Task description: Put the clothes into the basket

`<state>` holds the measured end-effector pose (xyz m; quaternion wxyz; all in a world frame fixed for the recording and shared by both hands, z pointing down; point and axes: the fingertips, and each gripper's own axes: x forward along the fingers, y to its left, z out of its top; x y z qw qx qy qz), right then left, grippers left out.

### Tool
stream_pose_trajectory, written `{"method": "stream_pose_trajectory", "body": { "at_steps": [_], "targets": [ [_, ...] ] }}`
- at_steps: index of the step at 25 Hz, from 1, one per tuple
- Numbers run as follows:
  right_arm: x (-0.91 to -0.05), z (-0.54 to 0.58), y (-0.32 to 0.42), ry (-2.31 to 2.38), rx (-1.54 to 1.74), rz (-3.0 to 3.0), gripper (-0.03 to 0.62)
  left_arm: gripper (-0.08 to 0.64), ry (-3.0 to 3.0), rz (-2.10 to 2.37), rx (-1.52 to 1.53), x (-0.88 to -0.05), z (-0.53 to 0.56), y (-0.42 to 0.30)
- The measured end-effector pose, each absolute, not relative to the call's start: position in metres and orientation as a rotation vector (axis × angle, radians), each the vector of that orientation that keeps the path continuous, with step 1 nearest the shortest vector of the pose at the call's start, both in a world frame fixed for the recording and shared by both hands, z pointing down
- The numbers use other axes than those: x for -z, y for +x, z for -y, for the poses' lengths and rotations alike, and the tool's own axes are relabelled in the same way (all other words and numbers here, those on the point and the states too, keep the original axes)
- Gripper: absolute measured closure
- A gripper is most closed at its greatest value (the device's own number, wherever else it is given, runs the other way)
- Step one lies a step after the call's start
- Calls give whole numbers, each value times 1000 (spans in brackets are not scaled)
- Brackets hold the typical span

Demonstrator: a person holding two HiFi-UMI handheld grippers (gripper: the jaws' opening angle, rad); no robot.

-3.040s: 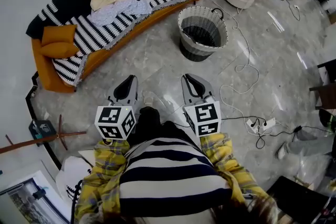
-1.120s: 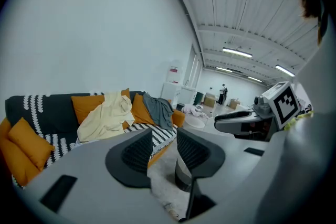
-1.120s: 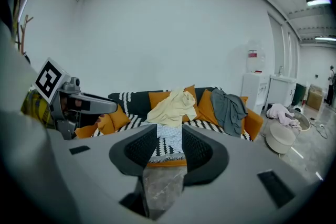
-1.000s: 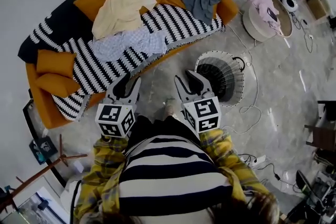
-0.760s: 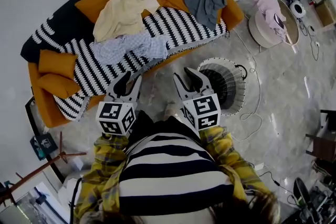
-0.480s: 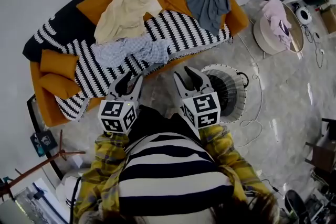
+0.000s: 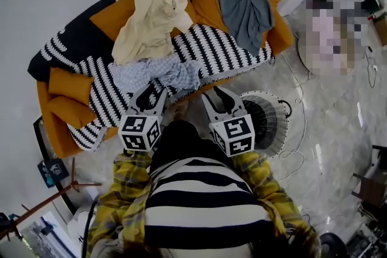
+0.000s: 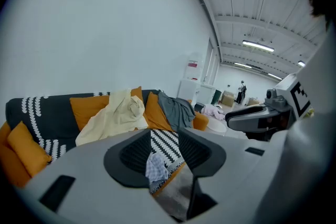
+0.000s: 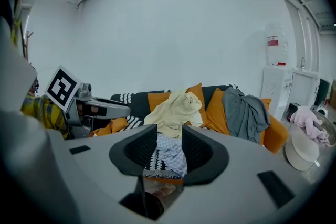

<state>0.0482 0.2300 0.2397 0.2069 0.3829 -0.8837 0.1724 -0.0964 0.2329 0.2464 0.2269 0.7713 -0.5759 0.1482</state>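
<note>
Left tool [image 7: 152,93] and right tool [image 7: 216,96] hover empty, jaws spread, the left's just widened. Checked cloth [image 7: 158,72] lies just ahead, basket [image 7: 277,130] beside the right tool.

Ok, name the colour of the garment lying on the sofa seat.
The garment is pale blue checked; head view shows it best.

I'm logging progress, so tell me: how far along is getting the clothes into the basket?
Done: nothing; the basket looks empty. In hand: nothing; left gripper and right gripper are open, pointing at the sofa. Left: the cream garment, gray garment and blue checked garment, all lying on the sofa.
</note>
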Motion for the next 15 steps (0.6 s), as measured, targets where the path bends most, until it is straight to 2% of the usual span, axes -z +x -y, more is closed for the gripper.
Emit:
{"method": "stream_pose_trajectory", "body": {
  "at_steps": [15],
  "targets": [
    [-268, -113, -8, 1070, -585, 2332, 454, 362, 2105, 1502, -533, -302, -82, -171]
  ]
}}
